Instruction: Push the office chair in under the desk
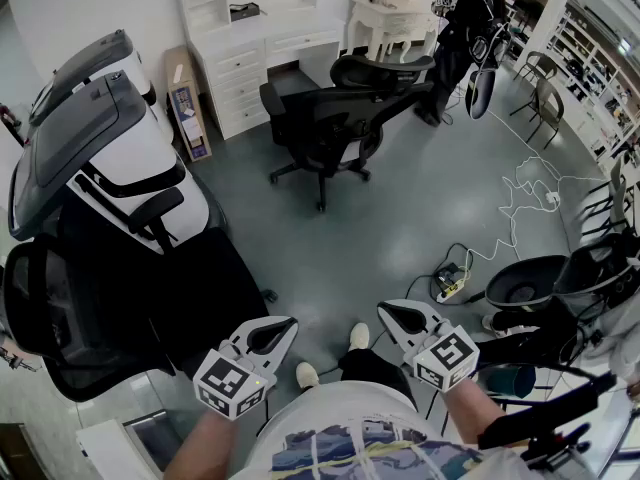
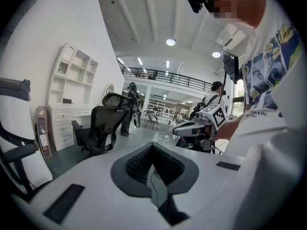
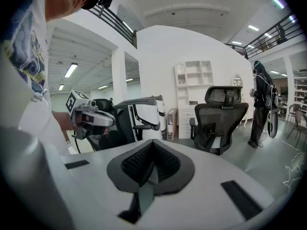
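Observation:
A black office chair [image 1: 325, 118] stands on the grey floor, a short way out from the white desk [image 1: 270, 40] with drawers at the back wall. It shows too in the left gripper view as the chair [image 2: 98, 126] and in the right gripper view as the chair [image 3: 220, 121], far off in both. My left gripper [image 1: 284, 325] and right gripper [image 1: 391, 311] are held close to my body, well short of the chair. Both are shut with nothing between the pads: left gripper [image 2: 152, 150], right gripper [image 3: 152, 147]. Each one sees the other: the right gripper [image 2: 192, 127], the left gripper [image 3: 93, 120].
White-and-grey chairs [image 1: 110, 158] and a black mesh chair [image 1: 70, 318] crowd the left side. A cardboard box [image 1: 185, 103] leans by the desk. A person [image 1: 465, 28] stands at the back right. Cables and a power strip [image 1: 452, 288] lie on the floor beside dark chairs [image 1: 560, 278].

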The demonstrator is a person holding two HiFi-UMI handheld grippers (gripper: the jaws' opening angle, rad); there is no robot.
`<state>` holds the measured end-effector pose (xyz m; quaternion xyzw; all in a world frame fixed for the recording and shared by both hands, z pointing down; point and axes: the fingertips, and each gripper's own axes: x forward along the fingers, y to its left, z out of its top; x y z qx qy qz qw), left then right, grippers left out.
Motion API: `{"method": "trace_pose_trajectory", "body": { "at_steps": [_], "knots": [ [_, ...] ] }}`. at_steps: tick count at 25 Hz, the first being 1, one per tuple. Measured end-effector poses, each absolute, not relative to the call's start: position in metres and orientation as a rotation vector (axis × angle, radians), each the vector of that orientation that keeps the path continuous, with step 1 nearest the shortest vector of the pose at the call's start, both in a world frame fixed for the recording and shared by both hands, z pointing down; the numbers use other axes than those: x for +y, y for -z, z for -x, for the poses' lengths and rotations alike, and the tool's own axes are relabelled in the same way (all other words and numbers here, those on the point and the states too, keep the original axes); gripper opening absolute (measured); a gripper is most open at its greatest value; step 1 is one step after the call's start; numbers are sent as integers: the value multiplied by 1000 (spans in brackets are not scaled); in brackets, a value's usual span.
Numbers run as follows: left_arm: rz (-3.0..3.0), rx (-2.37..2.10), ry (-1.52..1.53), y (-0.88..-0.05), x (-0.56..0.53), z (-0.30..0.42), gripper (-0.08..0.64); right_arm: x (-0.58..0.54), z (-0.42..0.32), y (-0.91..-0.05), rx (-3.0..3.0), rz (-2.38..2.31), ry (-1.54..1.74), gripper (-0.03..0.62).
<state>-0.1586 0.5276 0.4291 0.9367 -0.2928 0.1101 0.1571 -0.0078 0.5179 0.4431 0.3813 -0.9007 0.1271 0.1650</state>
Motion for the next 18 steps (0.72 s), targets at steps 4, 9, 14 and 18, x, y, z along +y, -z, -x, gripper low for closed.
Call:
{"method": "trace_pose_trajectory", "body": {
  "at_steps": [4, 9, 14, 18],
  "knots": [
    [-2686, -841, -328, -433, 517, 153, 14, 511, 4, -446, -2567, -1088, -372, 25],
    [-2693, -825, -338, -438, 487, 136, 14, 483, -8, -455, -2569, -1085, -381, 25],
    [-2687, -821, -363, -436, 446, 110, 14, 429, -33, -455, -2602, -1092, -418, 25],
    [-2704, -856, -394, -435, 397, 92, 15, 382, -56, -457, -2612, -1137, -409, 26]
  ]
}}
